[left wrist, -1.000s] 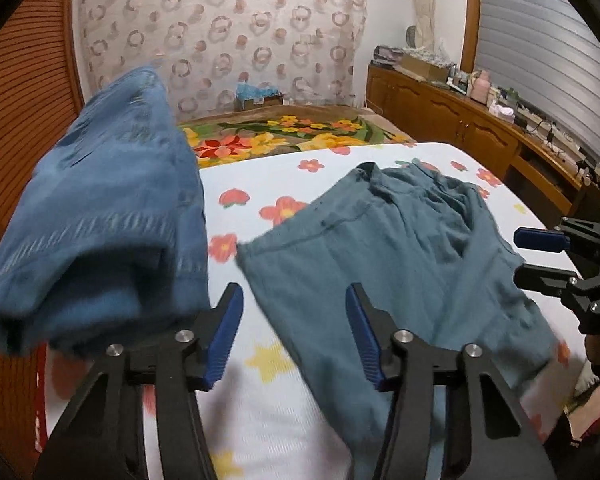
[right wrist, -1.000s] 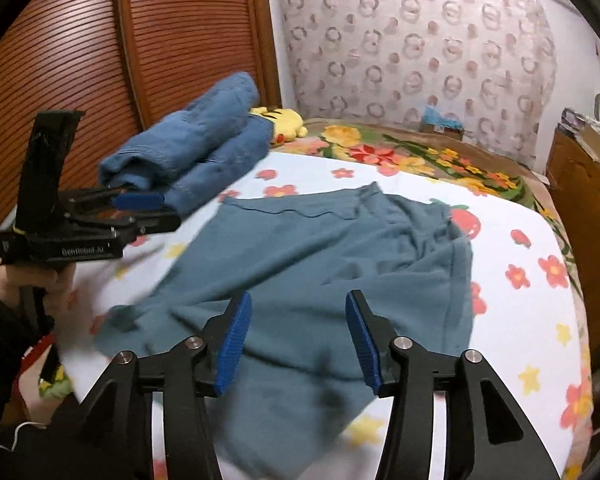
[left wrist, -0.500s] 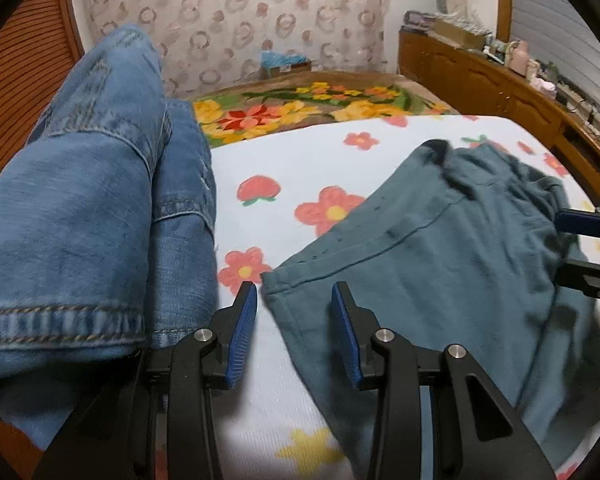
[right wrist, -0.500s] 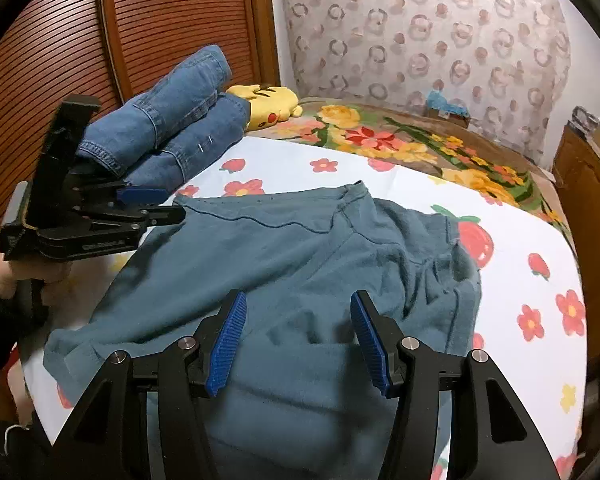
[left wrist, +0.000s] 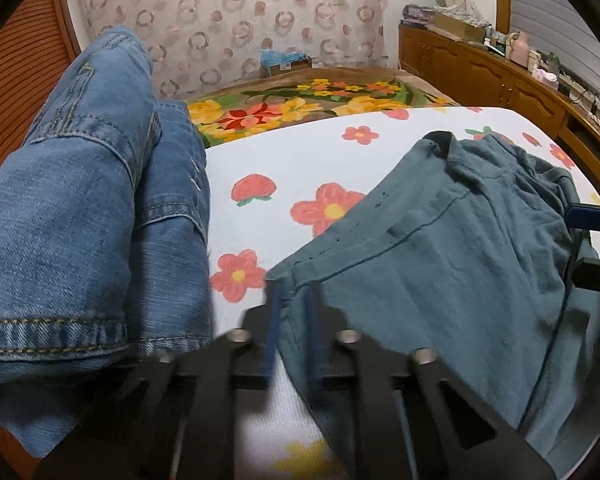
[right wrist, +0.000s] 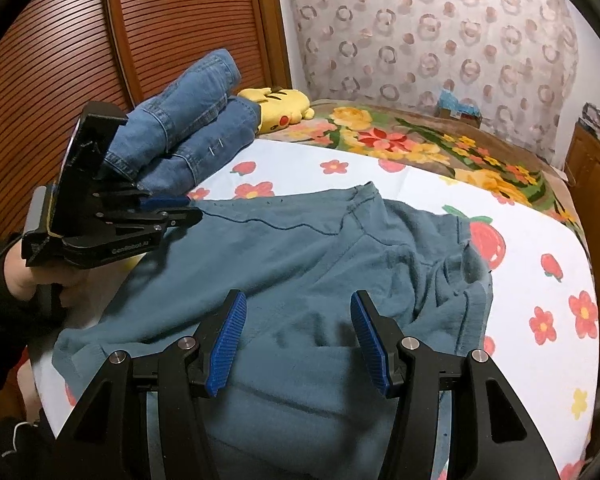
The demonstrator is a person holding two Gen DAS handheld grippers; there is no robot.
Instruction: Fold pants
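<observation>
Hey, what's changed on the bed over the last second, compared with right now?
The left gripper came forward and down to the corner of the teal pants; its jaws have just been closing and now pinch that corner. The right gripper edged in over the pants, open and holding nothing. The folded jeans and the pants themselves stayed put.

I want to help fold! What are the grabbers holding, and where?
The left gripper has just closed on a corner of the teal pants. The right gripper is open above them, holding nothing.
</observation>
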